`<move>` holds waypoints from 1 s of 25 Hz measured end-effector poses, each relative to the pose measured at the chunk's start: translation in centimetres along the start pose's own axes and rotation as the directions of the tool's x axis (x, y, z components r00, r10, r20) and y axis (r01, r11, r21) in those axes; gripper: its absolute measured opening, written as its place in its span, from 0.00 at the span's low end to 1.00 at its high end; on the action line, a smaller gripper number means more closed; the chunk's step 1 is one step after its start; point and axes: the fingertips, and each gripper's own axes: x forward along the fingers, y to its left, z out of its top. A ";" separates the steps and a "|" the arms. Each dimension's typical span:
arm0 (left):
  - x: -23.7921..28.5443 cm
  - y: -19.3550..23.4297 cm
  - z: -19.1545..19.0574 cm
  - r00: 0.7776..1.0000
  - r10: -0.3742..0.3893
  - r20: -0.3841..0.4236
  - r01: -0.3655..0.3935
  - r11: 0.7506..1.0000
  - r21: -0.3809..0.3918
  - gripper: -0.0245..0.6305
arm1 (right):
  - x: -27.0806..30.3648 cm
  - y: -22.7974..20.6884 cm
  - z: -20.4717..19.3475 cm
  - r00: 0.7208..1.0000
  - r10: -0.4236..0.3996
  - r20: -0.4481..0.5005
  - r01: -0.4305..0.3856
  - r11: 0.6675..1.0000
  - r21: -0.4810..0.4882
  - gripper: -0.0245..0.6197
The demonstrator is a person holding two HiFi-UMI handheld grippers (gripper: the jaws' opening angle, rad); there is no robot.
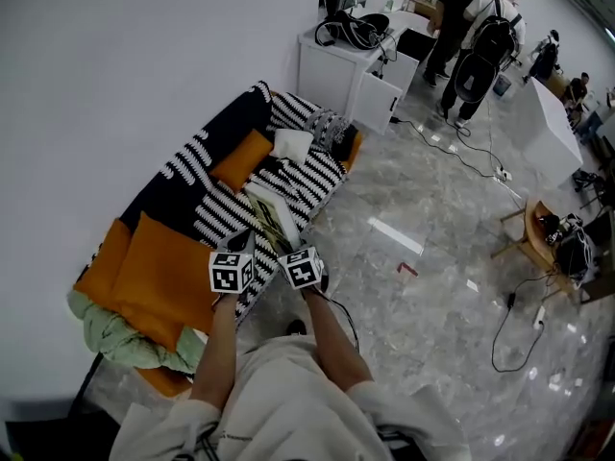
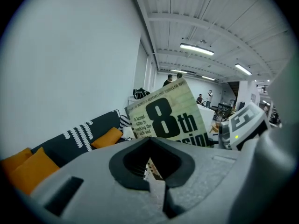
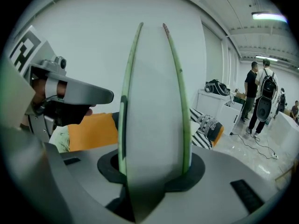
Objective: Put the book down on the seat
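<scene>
The book [image 1: 272, 217] is held tilted above the striped seat [image 1: 213, 217] of the sofa. My right gripper [image 1: 287, 249] is shut on its near edge. In the right gripper view the white page block [image 3: 152, 106] with green cover edges stands upright between the jaws of the right gripper [image 3: 152, 171]. My left gripper [image 1: 246, 245] sits close beside it on the left, jaws drawn together. In the left gripper view the cover [image 2: 168, 118] with a big "8th" faces me beyond the left gripper [image 2: 152, 171]. A pale sliver shows in the jaw hollow; what it is I cannot tell.
Large orange cushions [image 1: 154, 267] and a green blanket [image 1: 115, 329] fill the sofa's near end. A small orange cushion [image 1: 240, 159] and a white pillow [image 1: 291, 144] lie farther along. Behind stand a white cabinet [image 1: 351, 70] and people [image 1: 480, 27]. Cables [image 1: 519, 325] cross the floor.
</scene>
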 end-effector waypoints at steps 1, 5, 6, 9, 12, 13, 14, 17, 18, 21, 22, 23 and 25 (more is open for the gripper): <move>0.3 0.2 -0.1 1.000 0.005 -0.001 -0.005 1.000 -0.001 0.05 | 0.3 -0.3 -0.3 1.000 0.001 -0.003 -0.001 1.000 0.007 0.29; 0.3 1.6 -2.7 0.997 0.052 -0.065 -0.052 0.999 0.001 0.05 | 0.9 0.1 -1.7 0.999 0.036 -0.041 -0.036 0.999 0.015 0.29; 0.2 1.6 -3.3 0.995 0.062 -0.078 -0.062 0.998 -0.003 0.05 | 0.8 0.0 -1.8 0.998 0.043 -0.036 -0.042 0.999 0.026 0.29; 0.6 0.6 -3.8 0.994 0.061 -0.085 -0.062 0.998 -0.002 0.05 | 0.1 -1.4 -1.3 0.999 0.035 -0.005 -0.035 0.998 0.049 0.29; 0.7 0.4 -4.0 0.995 0.066 -0.075 -0.067 0.998 -0.011 0.05 | 0.2 -1.9 -1.1 1.000 0.024 0.015 -0.025 0.999 0.046 0.29; 0.7 0.3 -4.2 0.995 0.067 -0.071 -0.068 0.997 -0.019 0.05 | 0.2 -1.9 -1.2 1.000 0.023 0.013 -0.024 0.999 0.046 0.29; 0.6 0.2 -4.5 0.995 0.068 -0.070 -0.070 0.997 -0.026 0.05 | 0.2 -1.8 -1.4 1.000 0.024 0.010 -0.025 0.999 0.044 0.29; -0.7 0.2 -5.9 0.992 0.087 -0.092 -0.090 0.996 -0.029 0.05 | -0.5 -0.7 -2.4 0.999 0.038 -0.013 -0.038 0.998 0.043 0.29; -0.9 0.2 -6.2 0.991 0.096 -0.098 -0.099 0.995 -0.024 0.05 | -0.8 -0.6 -2.9 0.999 0.042 -0.023 -0.041 0.998 0.043 0.29; 0.1 0.5 -5.2 0.992 0.091 -0.082 -0.093 0.995 -0.020 0.05 | 0.0 -1.4 -2.7 0.999 0.035 -0.035 -0.034 0.999 0.039 0.29; 0.5 0.8 -4.9 0.993 0.087 -0.076 -0.089 0.996 -0.024 0.05 | 0.4 -1.6 -2.3 0.999 0.032 -0.035 -0.030 0.999 0.039 0.29; 0.8 1.2 -4.7 0.993 0.086 -0.075 -0.088 0.996 -0.028 0.05 | 0.9 -1.7 -2.1 0.999 0.029 -0.034 -0.027 0.999 0.042 0.29; 1.2 2.0 -4.9 0.993 0.085 -0.082 -0.089 0.995 -0.039 0.05 | 1.7 -1.8 -1.9 0.999 0.024 -0.034 -0.022 0.998 0.056 0.29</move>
